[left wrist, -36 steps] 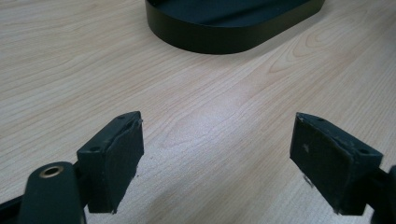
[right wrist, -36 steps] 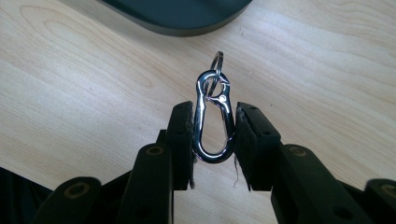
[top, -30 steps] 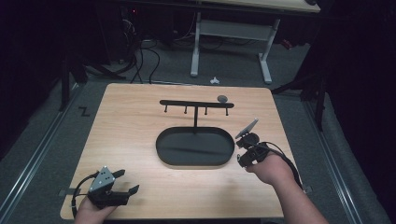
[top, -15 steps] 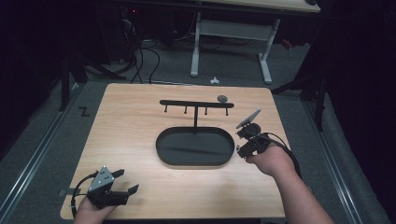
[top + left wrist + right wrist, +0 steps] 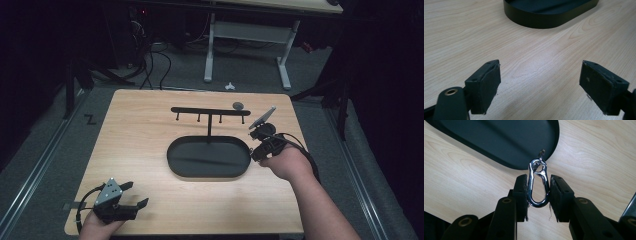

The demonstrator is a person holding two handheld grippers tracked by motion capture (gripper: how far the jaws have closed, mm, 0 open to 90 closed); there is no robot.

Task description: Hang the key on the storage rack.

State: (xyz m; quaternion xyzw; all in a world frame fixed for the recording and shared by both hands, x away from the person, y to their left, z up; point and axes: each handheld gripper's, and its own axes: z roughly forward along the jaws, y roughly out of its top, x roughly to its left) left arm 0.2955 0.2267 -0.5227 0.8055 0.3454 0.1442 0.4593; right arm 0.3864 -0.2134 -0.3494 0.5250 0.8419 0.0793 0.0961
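1. The right tongs (image 5: 539, 188) grip a silver carabiner clip (image 5: 538, 183) between their 2 pads, its small ring end pointing away from the hand.
2. In the high view the right hand (image 5: 285, 161) hovers at the right end of the black oval tray (image 5: 209, 157), forearm running in from the bottom edge, with the right tongs (image 5: 257, 134) aimed up toward the hook rack.
3. The clip hangs just over the tray's rim, above the light wooden worktop (image 5: 140, 140).
4. The left tongs (image 5: 540, 82) stand wide with nothing between them, pads held low over bare wood; the left hand (image 5: 100, 226) sits at the worktop's near left corner, well apart from the tray.
5. A black T-shaped rack (image 5: 210, 112) with 4 pegs stands on the tray's far side, just beside the right tongs.
6. A small grey disc (image 5: 238, 105) lies on the worktop behind the rack's right end.
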